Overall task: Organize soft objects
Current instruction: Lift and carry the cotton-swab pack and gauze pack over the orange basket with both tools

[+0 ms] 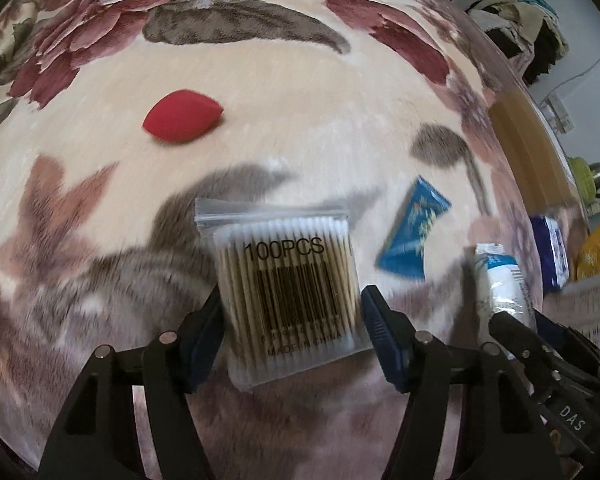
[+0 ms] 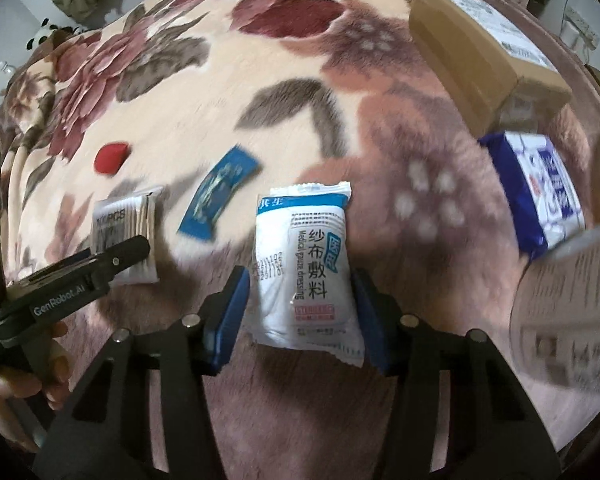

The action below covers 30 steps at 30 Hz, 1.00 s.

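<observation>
Left claw (image 1: pixel 292 320) clenched on the cotton swab bag (image 1: pixel 286 292), blue pads against both sides; the bag's lower edge is blurred. Right claw (image 2: pixel 300 304) grasping the gauze packet (image 2: pixel 306 268) the same way. Both packs are over the floral blanket (image 2: pixel 260 80). A red sponge (image 1: pixel 182 118) and a blue sachet (image 1: pixel 414 232) lie on the blanket, apart from each other. At right, a cardboard box (image 2: pixel 480 52), a blue-and-white pack (image 2: pixel 540 188) and a white basket (image 2: pixel 568 312), which is cut off and smeared; its contents cannot be made out.

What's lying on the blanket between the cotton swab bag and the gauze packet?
A blue sachet lies between the cotton swab bag and the gauze packet, seen in the right wrist view.
</observation>
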Each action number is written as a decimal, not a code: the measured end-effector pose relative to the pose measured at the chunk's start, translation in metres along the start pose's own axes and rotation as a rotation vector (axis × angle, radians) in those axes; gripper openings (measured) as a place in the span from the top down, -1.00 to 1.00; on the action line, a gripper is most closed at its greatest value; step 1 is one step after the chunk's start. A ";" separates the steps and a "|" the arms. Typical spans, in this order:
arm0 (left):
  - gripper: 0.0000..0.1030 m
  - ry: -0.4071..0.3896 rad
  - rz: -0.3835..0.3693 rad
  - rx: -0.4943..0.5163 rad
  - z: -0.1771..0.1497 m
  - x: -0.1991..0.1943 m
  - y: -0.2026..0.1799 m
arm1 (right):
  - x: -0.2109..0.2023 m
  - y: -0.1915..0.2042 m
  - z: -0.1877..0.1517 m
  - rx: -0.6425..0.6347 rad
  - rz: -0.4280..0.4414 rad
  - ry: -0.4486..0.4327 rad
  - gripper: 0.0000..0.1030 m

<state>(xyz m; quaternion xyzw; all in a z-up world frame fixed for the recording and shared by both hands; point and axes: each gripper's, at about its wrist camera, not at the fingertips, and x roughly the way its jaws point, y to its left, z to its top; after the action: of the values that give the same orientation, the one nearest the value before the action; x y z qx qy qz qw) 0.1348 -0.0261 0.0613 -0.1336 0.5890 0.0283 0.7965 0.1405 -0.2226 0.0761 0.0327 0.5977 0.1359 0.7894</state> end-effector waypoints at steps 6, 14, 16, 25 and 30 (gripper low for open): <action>-0.31 0.034 0.020 0.028 -0.025 -0.001 0.007 | 0.011 0.008 -0.021 0.004 0.008 0.070 -0.06; -0.32 0.069 -0.002 0.003 -0.031 0.018 0.014 | 0.042 0.012 -0.020 0.056 -0.026 0.121 -0.07; -0.32 0.074 -0.005 -0.002 -0.031 0.020 0.014 | 0.048 0.009 -0.020 0.078 -0.015 0.140 -0.07; -0.18 0.044 0.000 0.022 -0.041 0.007 0.008 | 0.029 0.009 -0.030 0.101 -0.014 0.069 0.11; -0.18 0.019 0.000 0.044 -0.051 -0.008 0.001 | 0.008 0.013 -0.039 0.077 -0.005 0.044 0.11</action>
<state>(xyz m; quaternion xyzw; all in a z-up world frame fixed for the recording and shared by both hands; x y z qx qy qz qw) 0.0842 -0.0364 0.0552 -0.1164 0.5972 0.0142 0.7934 0.1030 -0.2125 0.0599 0.0584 0.6198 0.1113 0.7746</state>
